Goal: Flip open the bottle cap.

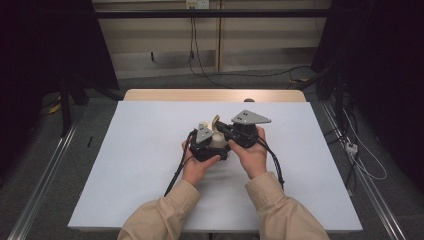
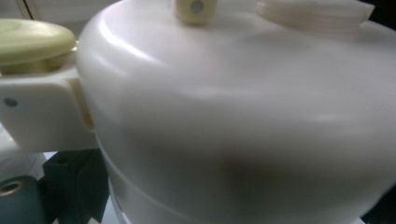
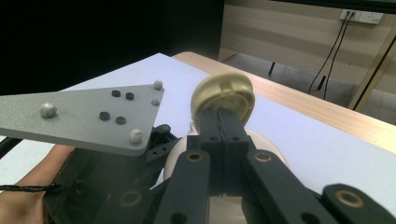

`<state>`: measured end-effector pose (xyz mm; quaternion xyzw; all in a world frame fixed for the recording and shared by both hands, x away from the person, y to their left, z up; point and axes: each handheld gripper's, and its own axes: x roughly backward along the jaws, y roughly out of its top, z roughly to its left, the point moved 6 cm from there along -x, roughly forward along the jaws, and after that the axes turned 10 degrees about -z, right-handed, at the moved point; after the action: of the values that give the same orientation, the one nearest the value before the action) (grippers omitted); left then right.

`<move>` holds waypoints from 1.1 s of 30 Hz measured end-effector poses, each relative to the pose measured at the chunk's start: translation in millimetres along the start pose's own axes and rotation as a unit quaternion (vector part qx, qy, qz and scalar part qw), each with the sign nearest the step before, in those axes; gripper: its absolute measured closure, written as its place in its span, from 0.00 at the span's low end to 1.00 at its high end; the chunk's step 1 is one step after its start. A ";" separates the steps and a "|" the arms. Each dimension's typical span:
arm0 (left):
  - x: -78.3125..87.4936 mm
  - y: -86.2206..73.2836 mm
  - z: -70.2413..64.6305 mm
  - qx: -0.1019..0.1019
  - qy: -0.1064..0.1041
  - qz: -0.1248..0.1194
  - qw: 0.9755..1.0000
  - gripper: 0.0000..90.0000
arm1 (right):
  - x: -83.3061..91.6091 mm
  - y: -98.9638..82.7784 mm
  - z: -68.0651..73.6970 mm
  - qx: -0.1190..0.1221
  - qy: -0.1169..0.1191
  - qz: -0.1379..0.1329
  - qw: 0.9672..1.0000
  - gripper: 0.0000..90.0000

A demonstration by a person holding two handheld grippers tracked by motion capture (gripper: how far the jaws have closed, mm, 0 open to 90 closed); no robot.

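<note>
Both hands are meeting near the middle of the white surface [image 1: 140, 165]. The left tool [image 1: 204, 145] is pressing close against a cream bottle [image 2: 243, 116]; I cannot tell its jaws. The right tool [image 3: 226, 122], jaws pressed together, is pinching the bottle's round yellow flip lid [image 3: 224, 95].

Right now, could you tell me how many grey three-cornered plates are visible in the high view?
2. One sits on the left gripper, tilted, left of the cream container; the other sits on the right gripper, above the person's right hand. None appears hidden.
</note>
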<state>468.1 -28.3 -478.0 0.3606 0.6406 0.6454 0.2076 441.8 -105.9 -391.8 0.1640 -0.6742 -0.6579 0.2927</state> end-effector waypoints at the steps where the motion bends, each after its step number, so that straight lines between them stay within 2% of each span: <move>1: 0.0 0.0 0.0 0.000 0.000 0.000 1.000 0.05 | -0.2 0.2 0.2 0.001 0.000 0.000 1.000 1.00; 15: 0.3 0.1 0.7 -0.004 0.000 0.001 1.000 0.05 | -3.9 -0.3 2.0 0.003 0.003 0.002 1.000 1.00; 23: 0.2 -0.1 0.0 0.000 0.000 0.000 1.000 0.05 | -4.8 0.4 2.7 0.003 0.002 0.001 1.000 0.98; 33: 1.6 -0.8 0.2 -0.003 -0.001 -0.001 1.000 0.05 | 0.9 -0.3 -2.0 0.017 -0.022 0.002 1.000 0.79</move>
<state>467.0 -27.0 -478.5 0.3599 0.6391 0.6465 0.2099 442.3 -108.1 -392.1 0.1532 -0.6916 -0.6493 0.2768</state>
